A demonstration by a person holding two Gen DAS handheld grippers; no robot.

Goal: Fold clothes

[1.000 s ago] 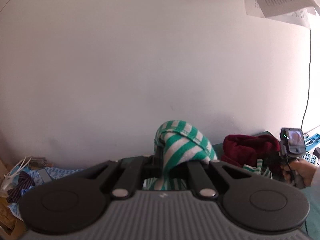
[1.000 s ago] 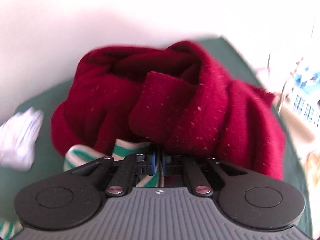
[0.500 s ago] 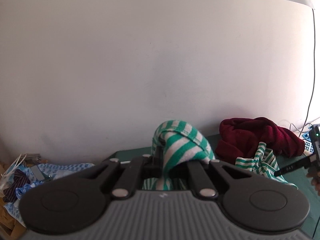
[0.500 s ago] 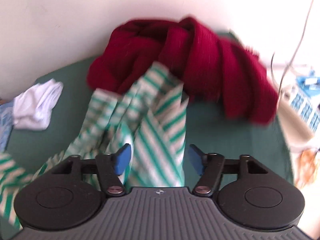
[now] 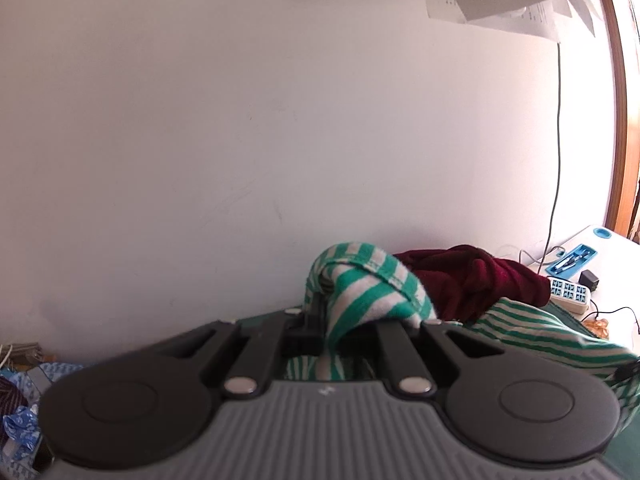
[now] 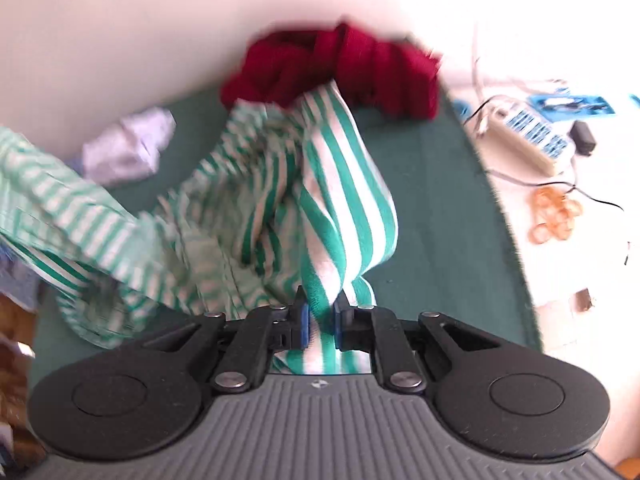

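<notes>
A green-and-white striped garment (image 6: 328, 200) hangs crumpled over the green table cover (image 6: 440, 208). My right gripper (image 6: 319, 322) is shut on a fold of it, the cloth bunched between the blue pads. My left gripper (image 5: 340, 320) is shut on another part of the striped garment (image 5: 368, 288), which drapes over its fingers and hides the tips. More of the garment trails off to the right in the left wrist view.
A dark red garment (image 6: 340, 64) lies heaped at the back by the white wall; it also shows in the left wrist view (image 5: 472, 280). A white cloth (image 6: 128, 148) lies at the left. A power strip (image 6: 528, 136), cables and a blue tray (image 5: 572, 258) sit at the right.
My right gripper, open half a second ago over the striped garment, has shut on it and drawn back from the red pile. My left gripper has kept its hold.
</notes>
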